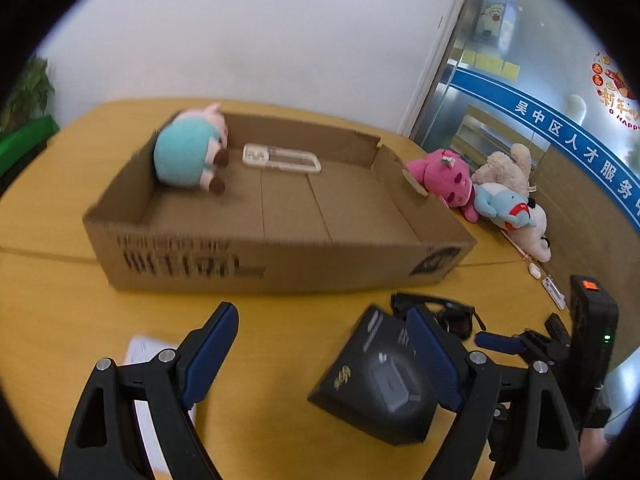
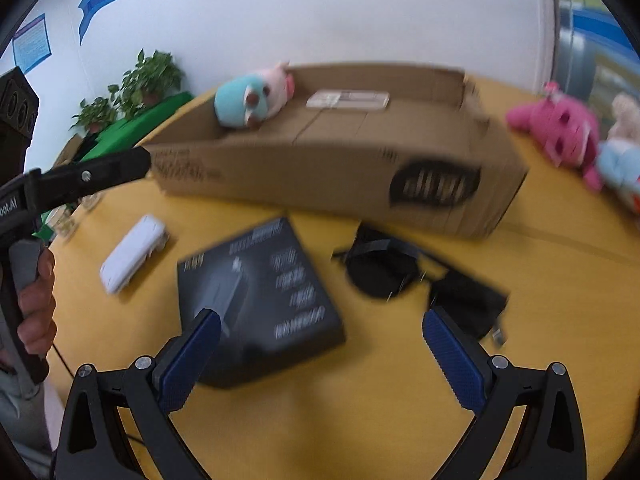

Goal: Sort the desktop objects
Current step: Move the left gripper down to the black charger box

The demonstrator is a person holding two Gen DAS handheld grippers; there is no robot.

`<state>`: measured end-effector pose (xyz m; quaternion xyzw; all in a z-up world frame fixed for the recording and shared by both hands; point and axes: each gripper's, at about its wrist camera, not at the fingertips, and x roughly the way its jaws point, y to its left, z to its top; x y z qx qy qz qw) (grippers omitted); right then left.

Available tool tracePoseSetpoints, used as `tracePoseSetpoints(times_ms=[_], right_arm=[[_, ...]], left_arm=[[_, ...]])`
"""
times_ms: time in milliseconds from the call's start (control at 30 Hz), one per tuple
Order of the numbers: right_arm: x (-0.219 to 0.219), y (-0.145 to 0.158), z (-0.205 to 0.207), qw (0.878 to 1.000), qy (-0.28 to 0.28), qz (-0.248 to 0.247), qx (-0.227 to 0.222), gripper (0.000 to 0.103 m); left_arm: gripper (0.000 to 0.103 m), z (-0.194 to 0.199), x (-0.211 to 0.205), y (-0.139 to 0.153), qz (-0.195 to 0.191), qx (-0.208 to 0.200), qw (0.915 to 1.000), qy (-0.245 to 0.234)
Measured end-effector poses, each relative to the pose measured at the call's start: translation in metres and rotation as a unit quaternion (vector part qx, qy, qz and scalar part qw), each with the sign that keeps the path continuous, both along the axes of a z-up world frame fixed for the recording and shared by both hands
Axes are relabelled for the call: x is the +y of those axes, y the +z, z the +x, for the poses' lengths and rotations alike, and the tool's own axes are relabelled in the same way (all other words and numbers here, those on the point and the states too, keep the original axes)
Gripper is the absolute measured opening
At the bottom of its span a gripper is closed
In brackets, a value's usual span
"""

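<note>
This looks like an office or public service centre. A plain white wall (image 1: 240, 40) backs a round yellow wooden bench (image 1: 280, 340). Beside it stands a glass partition (image 1: 540, 80) crossed by a blue band with white Chinese lettering (image 1: 580, 144), with yellow sticky notes (image 1: 492, 64) and a red New Year sticker (image 1: 616, 84) stuck on it. Blue printed posters (image 2: 32, 42) hang on the wall, and green potted plants (image 2: 136, 84) stand in the corner.
</note>
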<state>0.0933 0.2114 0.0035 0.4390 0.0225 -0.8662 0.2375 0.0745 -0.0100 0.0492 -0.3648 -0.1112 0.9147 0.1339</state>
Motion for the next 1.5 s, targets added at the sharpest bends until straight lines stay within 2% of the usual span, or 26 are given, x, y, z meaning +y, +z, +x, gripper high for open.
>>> tracePoseSetpoints(times_ms=[133,233,333,400,500,633,800,867,933,1000,1100,1233,1333,1400,1500], right_arm=[[0.005,-0.016,0.004,0.997,0.037,-0.066,-0.032,0.102],[0.003,-0.017,0.003,0.996,0.060,-0.066,-0.023,0.102],[0.002,-0.017,0.001,0.994,0.080,-0.069,-0.008,0.102],[0.000,-0.019,-0.005,0.992,0.090,-0.084,-0.017,0.102],[-0.013,-0.022,0.001,0.986,0.133,-0.098,-0.033,0.103],[-0.028,-0.019,0.025,0.970,0.210,-0.117,-0.042,0.102],[-0.037,-0.026,0.022,0.985,0.168,-0.036,-0.015,0.102],[-0.037,-0.030,0.010,0.991,0.133,-0.019,-0.021,0.103],[-0.040,-0.030,0.003,0.991,0.125,-0.034,-0.034,0.102],[-0.049,-0.026,0.007,0.988,0.149,-0.041,-0.030,0.102],[-0.060,-0.023,0.015,0.985,0.172,-0.002,-0.004,0.102],[-0.059,-0.025,0.008,0.988,0.143,0.049,0.021,0.102],[-0.055,-0.022,0.004,0.991,0.134,0.024,0.012,0.102],[-0.059,-0.022,0.006,0.989,0.150,0.012,0.006,0.102],[-0.063,-0.019,0.013,0.983,0.185,-0.012,0.001,0.103]], left_arm=[[0.085,0.010,-0.001,-0.019,0.019,-0.038,0.9990,-0.014],[0.084,0.009,0.002,-0.034,0.052,-0.074,0.9952,-0.036],[0.083,0.007,0.004,-0.045,0.072,-0.092,0.9923,-0.042],[0.083,0.006,0.005,-0.051,0.083,-0.103,0.9900,-0.048],[0.081,0.007,0.004,-0.058,0.089,-0.116,0.9877,-0.055],[0.081,0.009,-0.006,-0.061,0.092,-0.117,0.9877,-0.047],[0.081,0.004,-0.008,-0.068,0.100,-0.123,0.9856,-0.057],[0.074,0.000,-0.005,-0.072,0.102,-0.128,0.9844,-0.065],[0.072,-0.002,-0.002,-0.075,0.096,-0.131,0.9838,-0.075],[0.072,-0.003,0.001,-0.074,0.096,-0.132,0.9827,-0.088],[0.070,-0.005,0.001,-0.072,0.088,-0.128,0.9834,-0.094],[0.070,-0.013,-0.002,-0.072,0.086,-0.128,0.9843,-0.086],[0.070,-0.023,0.001,-0.074,0.089,-0.131,0.9826,-0.097],[0.070,-0.027,0.004,-0.075,0.095,-0.136,0.9808,-0.104],[0.072,-0.022,0.013,-0.070,0.067,-0.130,0.9824,-0.117]])
